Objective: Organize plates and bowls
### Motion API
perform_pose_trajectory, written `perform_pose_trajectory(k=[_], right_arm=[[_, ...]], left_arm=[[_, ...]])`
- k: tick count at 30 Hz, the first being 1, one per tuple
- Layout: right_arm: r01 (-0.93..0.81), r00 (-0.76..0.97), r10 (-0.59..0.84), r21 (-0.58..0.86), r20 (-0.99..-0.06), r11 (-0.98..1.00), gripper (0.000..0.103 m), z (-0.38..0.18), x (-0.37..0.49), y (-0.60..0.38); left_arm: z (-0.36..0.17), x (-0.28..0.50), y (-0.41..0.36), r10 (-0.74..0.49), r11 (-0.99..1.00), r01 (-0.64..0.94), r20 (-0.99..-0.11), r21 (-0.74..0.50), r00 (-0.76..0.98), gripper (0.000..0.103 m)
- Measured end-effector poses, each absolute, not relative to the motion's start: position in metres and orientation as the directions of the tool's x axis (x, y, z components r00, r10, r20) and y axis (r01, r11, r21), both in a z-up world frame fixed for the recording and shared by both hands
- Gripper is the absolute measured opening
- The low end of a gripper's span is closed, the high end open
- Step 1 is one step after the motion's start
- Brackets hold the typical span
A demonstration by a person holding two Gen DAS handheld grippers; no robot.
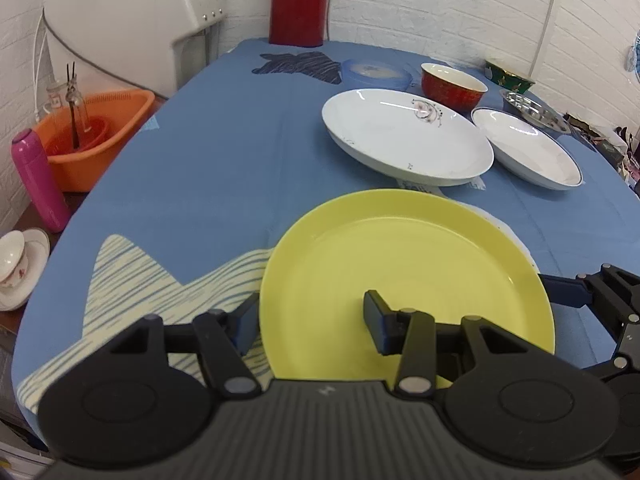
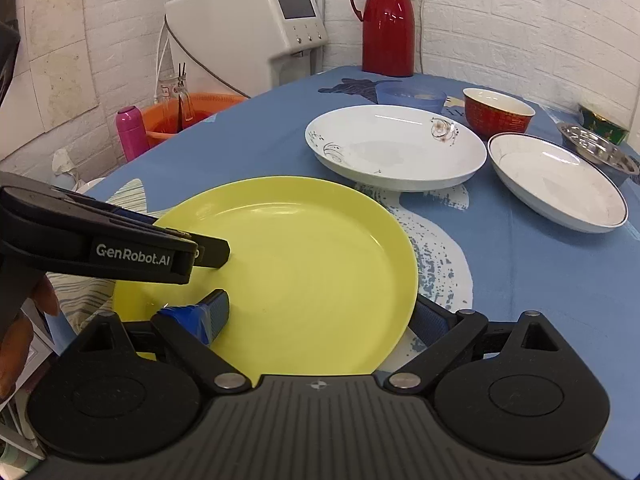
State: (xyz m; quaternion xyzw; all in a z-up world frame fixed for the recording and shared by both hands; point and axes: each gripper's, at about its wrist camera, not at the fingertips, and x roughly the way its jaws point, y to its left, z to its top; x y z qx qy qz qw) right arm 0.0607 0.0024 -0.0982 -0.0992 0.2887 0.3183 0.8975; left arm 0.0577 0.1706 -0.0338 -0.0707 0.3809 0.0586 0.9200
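Counter (image 1: 208, 152) covered in a blue cloth with cream striped and dark scribbled patches; white brick-pattern wall behind.

Landmark: yellow plate (image 1: 408, 264), lying at the near edge of the counter.

Far left of the yellow plate, off the counter edge: pink bottle (image 1: 38, 180), orange basket (image 1: 96, 136) with a glass bottle in it, white teacup on a saucer (image 1: 16, 264). Behind these, a white appliance (image 2: 248, 28) with a small screen; small print above the screen is not readable.

Beyond the yellow plate at the back wall: red thermos jug (image 2: 387, 20). In front of it, a blue translucent bowl (image 2: 410, 96).

Just beyond the yellow plate: large white plate (image 2: 396, 148) with a small floral motif. To the right of that, red bowl (image 2: 498, 112), then a blue-rimmed white plate (image 2: 556, 180), a steel dish (image 2: 600, 152) and a dark green bowl (image 1: 510, 74) furthest right.

Left tool (image 1: 312, 320): jaws straddle the left rim of the yellow plate, one finger outside the rim, one on the inner face, still well apart. Its side reads "GenRobot.AI" in the right wrist view. A hand (image 2: 24, 320) shows at the left edge there.

Right tool (image 2: 320, 316): jaws spread wide across the near right rim of the yellow plate, one blue-padded finger over the plate, one beyond its edge.
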Motion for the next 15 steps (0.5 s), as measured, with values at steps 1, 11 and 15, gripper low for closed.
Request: perform_pose_trajectory(k=[1, 11, 15], right_arm=[[-0.622, 0.635, 0.505, 0.0, -0.585, 0.783, 0.083, -0.099, 0.062, 0.003], [-0.601, 0.651, 0.49, 0.001, -0.58, 0.799, 0.084, -0.098, 0.071, 0.004], [-0.601, 0.65, 0.493, 0.006, -0.579, 0.799, 0.085, -0.099, 0.07, 0.004]], left_arm=[[-0.034, 0.06, 0.168, 0.058, 0.985, -0.157, -0.705, -0.076, 0.707, 0.044], [-0.035, 0.086, 0.168, 0.059, 0.986, -0.151, -0.695, -0.071, 0.716, 0.044], [-0.036, 0.088, 0.169, 0.058, 0.986, -0.151, -0.695, -0.073, 0.717, 0.044]])
